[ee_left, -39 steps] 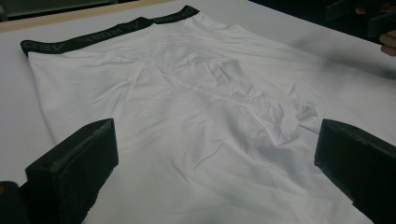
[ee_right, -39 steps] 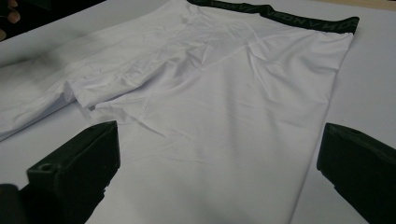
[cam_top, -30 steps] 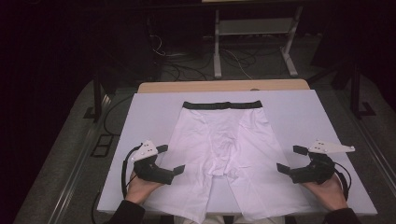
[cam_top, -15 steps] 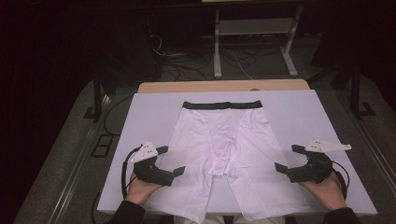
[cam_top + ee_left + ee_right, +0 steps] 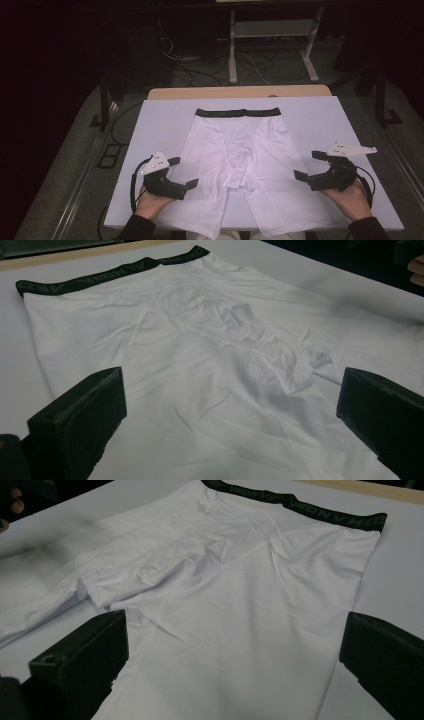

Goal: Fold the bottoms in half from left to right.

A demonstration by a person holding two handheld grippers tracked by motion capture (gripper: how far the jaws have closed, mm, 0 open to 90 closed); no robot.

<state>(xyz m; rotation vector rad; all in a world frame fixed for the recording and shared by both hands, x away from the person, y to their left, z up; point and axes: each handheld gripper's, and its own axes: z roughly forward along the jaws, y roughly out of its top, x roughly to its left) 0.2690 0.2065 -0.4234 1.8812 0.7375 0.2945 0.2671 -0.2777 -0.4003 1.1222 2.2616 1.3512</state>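
Observation:
White boxer shorts (image 5: 239,160) with a black waistband (image 5: 237,112) lie flat on the white table cover (image 5: 160,125), waistband at the far side and legs toward me. My left gripper (image 5: 184,171) is open over the outer edge of the shorts' left leg. My right gripper (image 5: 307,164) is open just beside the right leg's outer edge. In the left gripper view, the left gripper (image 5: 232,390) has wide-apart jaws framing the wrinkled crotch of the shorts (image 5: 210,355). In the right gripper view, the right gripper (image 5: 235,625) frames the shorts (image 5: 240,580), with nothing between the jaws.
A wooden table edge (image 5: 240,92) shows beyond the white cover. Behind it, a metal stand (image 5: 270,50) and loose cables (image 5: 200,75) are on the dark floor. The cover's near edge runs just in front of the hands.
Almost nothing has changed. Both grippers stay open at the legs' outer edges; the right one has crept slightly forward.

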